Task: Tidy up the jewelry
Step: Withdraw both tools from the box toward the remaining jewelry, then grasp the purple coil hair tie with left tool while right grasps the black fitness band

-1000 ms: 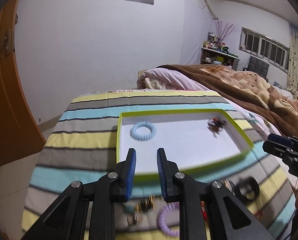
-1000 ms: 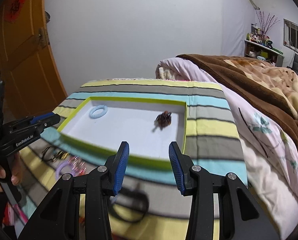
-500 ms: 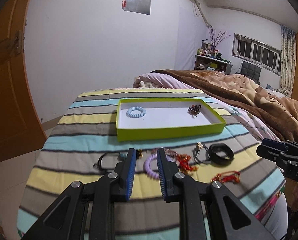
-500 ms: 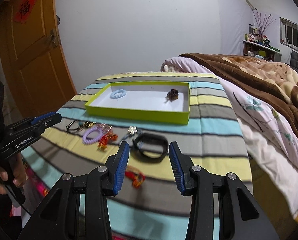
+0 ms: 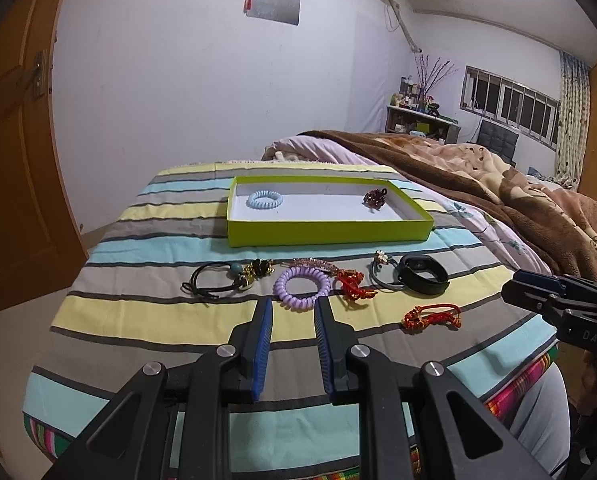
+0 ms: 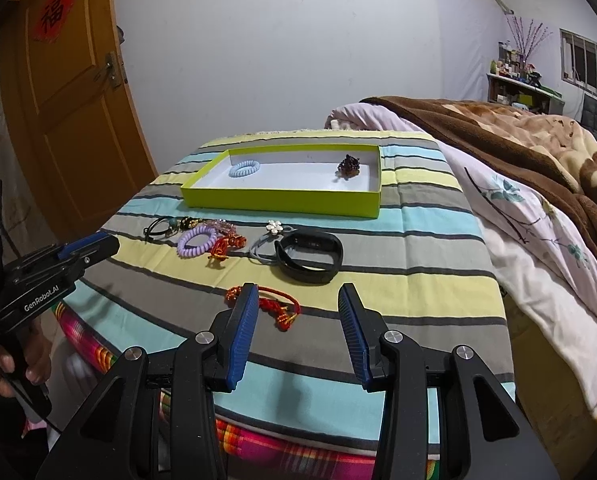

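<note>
Brown blanket, orange door

We read "GenRobot.AI" in white letters on the black body of the left gripper, seen from the right wrist. On the right gripper we make out only "DAS", cut by the frame edge. The orange door carries a red diamond sign with the character "福".

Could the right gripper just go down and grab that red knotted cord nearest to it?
Probably yes. The right gripper is open and empty, and the red knotted cord lies alone on the striped cloth just ahead of its left finger, nothing covering it.
</note>
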`<state>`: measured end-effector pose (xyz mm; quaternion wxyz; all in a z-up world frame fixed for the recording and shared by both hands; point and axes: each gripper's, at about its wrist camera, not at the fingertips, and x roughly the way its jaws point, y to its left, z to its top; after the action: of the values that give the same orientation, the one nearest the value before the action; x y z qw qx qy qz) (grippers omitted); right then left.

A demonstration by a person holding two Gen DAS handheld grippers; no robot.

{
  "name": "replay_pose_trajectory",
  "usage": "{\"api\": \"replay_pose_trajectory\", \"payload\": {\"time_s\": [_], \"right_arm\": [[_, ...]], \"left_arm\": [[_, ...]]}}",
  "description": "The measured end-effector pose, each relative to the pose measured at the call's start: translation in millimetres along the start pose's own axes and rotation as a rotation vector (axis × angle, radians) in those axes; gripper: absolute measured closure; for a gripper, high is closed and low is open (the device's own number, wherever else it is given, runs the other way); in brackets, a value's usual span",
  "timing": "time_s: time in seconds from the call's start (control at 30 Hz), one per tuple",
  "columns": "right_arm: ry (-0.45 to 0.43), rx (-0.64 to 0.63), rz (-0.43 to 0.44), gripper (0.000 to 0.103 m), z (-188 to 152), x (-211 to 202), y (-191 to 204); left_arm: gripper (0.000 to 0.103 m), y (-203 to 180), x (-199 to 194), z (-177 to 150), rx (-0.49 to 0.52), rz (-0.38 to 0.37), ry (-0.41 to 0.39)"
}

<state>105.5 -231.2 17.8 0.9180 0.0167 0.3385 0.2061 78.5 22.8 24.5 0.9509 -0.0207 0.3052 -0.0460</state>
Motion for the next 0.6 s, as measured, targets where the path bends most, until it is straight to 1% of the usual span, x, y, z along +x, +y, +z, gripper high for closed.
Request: {"api": "replay_pose_trajectory", "payload": {"time_s": [0.27, 0.47, 0.6], "right_arm": [[0.014, 0.015, -0.006, 0.061, 3.4, 12.2, -7.0], [0.029, 0.019, -0.007, 0.061, 11.2, 28.1, -13.1], [0.048, 0.029, -0.002, 0.061, 18.4, 43.3, -19.2]], "left_arm": [[0.082, 3.4, 24.5, 3.3, -0.007, -0.006, 0.048], [0.082, 3.1, 52.1, 9.2, 0.014, -0.015, 0.085], [0.082, 3.8, 71.7, 12.6, 0.008, -0.016, 0.119]]}}
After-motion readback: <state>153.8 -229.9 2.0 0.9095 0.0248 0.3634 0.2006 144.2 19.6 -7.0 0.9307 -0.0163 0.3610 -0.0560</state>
